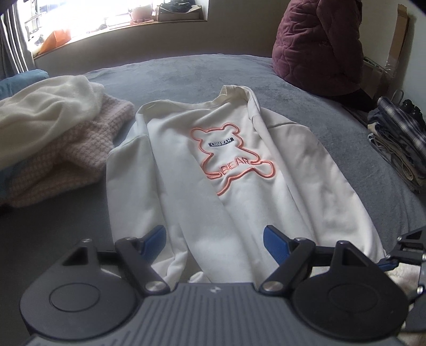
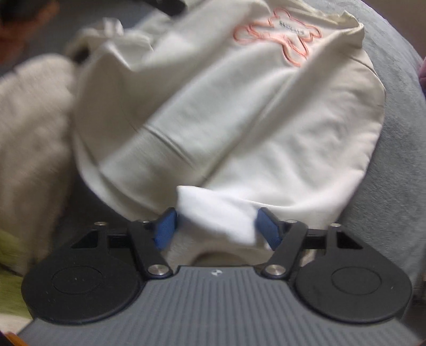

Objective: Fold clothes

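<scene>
A cream sweatshirt (image 1: 213, 159) with an orange bear outline and the word BEAR lies face up on the grey bed (image 1: 186, 71), both sleeves folded in along the body. My left gripper (image 1: 214, 239) is open and empty over the sweatshirt's lower part. The right gripper shows at the right edge of the left wrist view (image 1: 407, 247). In the right wrist view, the sweatshirt (image 2: 239, 106) is blurred, and a fold of its cloth (image 2: 215, 215) sits between the wide-apart blue fingers of my right gripper (image 2: 217, 226); the pads do not press it.
A pile of cream and pink knitted clothes (image 1: 53, 133) lies on the left of the bed. A maroon quilted jacket (image 1: 319, 45) stands at the far right. Folded plaid and denim clothes (image 1: 399, 138) are stacked at the right edge. A windowsill with clutter (image 1: 106, 21) runs behind.
</scene>
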`<state>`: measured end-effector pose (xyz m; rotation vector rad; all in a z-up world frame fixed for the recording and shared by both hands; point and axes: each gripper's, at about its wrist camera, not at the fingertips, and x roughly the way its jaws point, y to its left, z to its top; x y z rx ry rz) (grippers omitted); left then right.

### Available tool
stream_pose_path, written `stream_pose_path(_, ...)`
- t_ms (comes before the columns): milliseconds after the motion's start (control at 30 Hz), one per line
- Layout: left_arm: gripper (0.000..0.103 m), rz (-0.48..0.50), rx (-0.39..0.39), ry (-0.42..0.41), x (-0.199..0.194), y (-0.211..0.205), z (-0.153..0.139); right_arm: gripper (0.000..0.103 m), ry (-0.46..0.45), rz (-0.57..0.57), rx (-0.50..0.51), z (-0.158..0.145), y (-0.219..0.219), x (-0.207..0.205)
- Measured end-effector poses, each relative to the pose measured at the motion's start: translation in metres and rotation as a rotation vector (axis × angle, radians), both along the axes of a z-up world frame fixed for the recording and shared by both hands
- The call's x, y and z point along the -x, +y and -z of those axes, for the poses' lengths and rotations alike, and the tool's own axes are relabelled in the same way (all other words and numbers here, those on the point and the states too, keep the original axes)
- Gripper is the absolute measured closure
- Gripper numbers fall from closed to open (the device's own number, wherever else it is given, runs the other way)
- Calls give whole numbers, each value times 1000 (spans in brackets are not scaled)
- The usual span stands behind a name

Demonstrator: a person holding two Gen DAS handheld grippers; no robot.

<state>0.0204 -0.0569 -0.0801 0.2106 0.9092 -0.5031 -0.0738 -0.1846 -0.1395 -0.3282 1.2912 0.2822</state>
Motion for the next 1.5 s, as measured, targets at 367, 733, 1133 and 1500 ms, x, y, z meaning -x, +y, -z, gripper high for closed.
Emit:
stream_pose_path(367,22,88,-51,38,0,-30,28,92,-319,645,-490,-118,-162,-31)
stream_pose_path(733,22,120,-80,111,-16,-55,55,93,-802,826,-296,-256,-320,-183)
stream_pose_path(1133,22,88,-80,179,-38,-43,59,31,-517,932,-119,-87,-314,-211)
stream_pose_path(1500,13,40,-128,170,-43,77,10,30,-349,711,-580,-70,-214,-128)
